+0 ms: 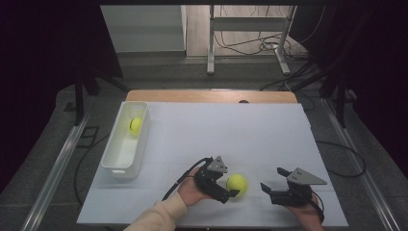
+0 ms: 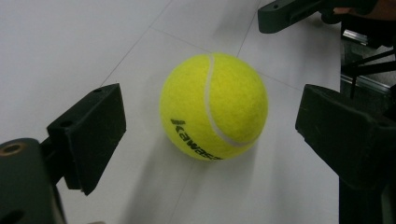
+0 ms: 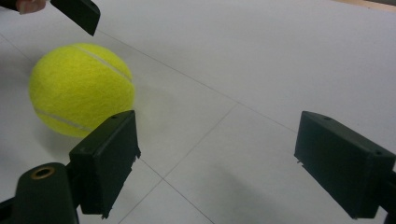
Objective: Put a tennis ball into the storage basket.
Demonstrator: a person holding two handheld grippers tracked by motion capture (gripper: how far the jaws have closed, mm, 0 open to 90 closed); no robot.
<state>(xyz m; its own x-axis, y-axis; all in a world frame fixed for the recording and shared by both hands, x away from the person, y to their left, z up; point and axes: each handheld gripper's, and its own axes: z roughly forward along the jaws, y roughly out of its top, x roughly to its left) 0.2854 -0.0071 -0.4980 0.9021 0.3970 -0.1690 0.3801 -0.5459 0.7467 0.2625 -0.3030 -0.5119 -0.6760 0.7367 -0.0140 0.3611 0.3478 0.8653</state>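
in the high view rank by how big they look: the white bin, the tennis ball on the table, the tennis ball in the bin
1. white bin, by far the largest.
2. tennis ball on the table.
3. tennis ball in the bin, which looks smaller, though it lies farther from the camera, so the two balls may well match.

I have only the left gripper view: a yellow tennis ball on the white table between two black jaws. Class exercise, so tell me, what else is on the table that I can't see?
Observer: In the high view a white bin stands at the table's far left.
Operator: Is anything in it?
Observer: Yes, a second tennis ball lies at its far end.
Operator: And the right gripper?
Observer: The right gripper sits to the right of the tennis ball, apart from it, with its jaws open and nothing between them.
Operator: Does the left gripper touch the ball?
Observer: No. The left gripper has its jaws open around the ball, with a gap on each side.
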